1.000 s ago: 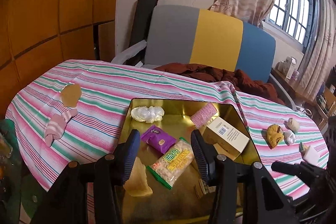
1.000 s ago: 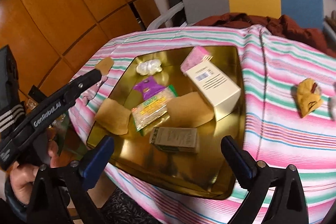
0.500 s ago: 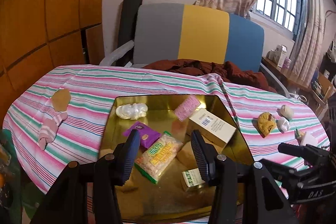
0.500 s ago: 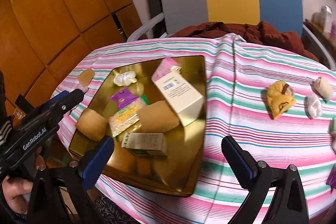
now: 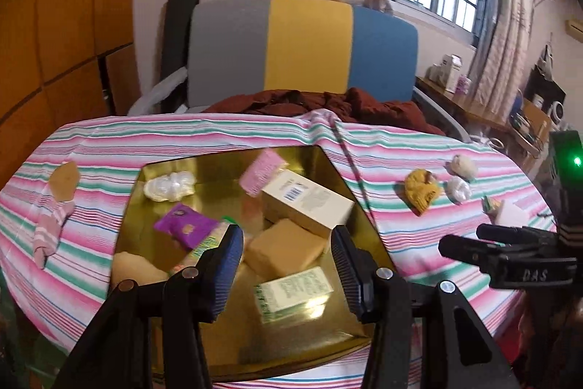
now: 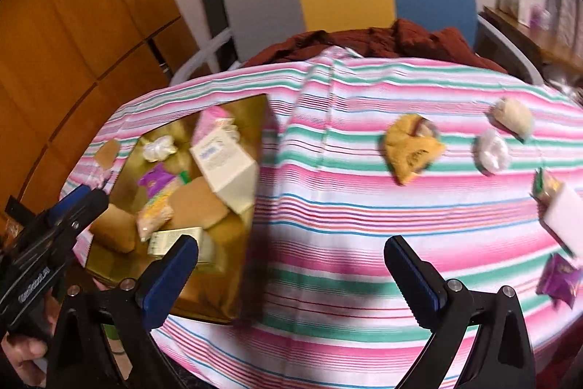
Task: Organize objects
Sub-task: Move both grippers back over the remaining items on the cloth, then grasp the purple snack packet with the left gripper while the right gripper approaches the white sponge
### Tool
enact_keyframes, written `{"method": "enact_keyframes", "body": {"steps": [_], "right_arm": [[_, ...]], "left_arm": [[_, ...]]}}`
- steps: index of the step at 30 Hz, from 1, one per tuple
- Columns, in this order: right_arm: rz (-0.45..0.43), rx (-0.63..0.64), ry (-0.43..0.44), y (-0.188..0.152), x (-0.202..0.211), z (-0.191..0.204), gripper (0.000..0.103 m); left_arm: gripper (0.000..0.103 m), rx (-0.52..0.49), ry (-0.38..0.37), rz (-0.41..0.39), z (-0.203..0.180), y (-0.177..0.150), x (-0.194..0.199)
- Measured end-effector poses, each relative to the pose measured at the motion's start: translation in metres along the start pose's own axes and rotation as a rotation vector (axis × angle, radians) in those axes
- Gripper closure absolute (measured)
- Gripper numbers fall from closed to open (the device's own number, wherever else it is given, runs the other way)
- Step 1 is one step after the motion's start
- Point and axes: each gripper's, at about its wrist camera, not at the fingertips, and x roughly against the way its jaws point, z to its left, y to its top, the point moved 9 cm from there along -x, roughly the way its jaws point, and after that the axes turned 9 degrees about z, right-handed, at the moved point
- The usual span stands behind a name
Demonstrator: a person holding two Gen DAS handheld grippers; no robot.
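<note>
A gold metal tray lies on the striped tablecloth and holds a white box, a pink packet, a purple packet, a tan block and a green-and-white box. My left gripper is open and empty above the tray's near side. My right gripper is open and empty over bare cloth right of the tray. A yellow item, two pale lumps, a white block and a purple packet lie loose on the right.
A pink striped sock and a tan piece lie on the cloth left of the tray. A grey, yellow and blue chair with a dark red garment stands behind the table. Wooden panels are at the left.
Both grippers have swung to the right. The right view has left the tray and now faces the loose items on the right. Both stay open and empty.
</note>
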Motion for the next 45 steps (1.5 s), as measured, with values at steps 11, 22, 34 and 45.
{"method": "enact_keyframes", "body": {"steps": [11, 22, 34, 45], "right_arm": [[-0.02, -0.094, -0.094, 0.0, 0.027, -0.073, 0.0], [-0.107, -0.327, -0.32, -0.006, 0.108, -0.227, 0.0], [-0.125, -0.61, -0.338, -0.029, 0.12, -0.339, 0.0], [-0.182, -0.755, -0.098, -0.043, 0.114, -0.349, 0.0]], "left_arm": [[0.052, -0.16, -0.117, 0.019, -0.07, 0.005, -0.01], [0.05, -0.446, -0.362, 0.155, -0.197, -0.025, -0.045], [0.038, -0.844, -0.586, 0.215, -0.336, -0.068, -0.072], [0.038, -1.18, -0.692, 0.188, -0.409, -0.082, -0.097]]}}
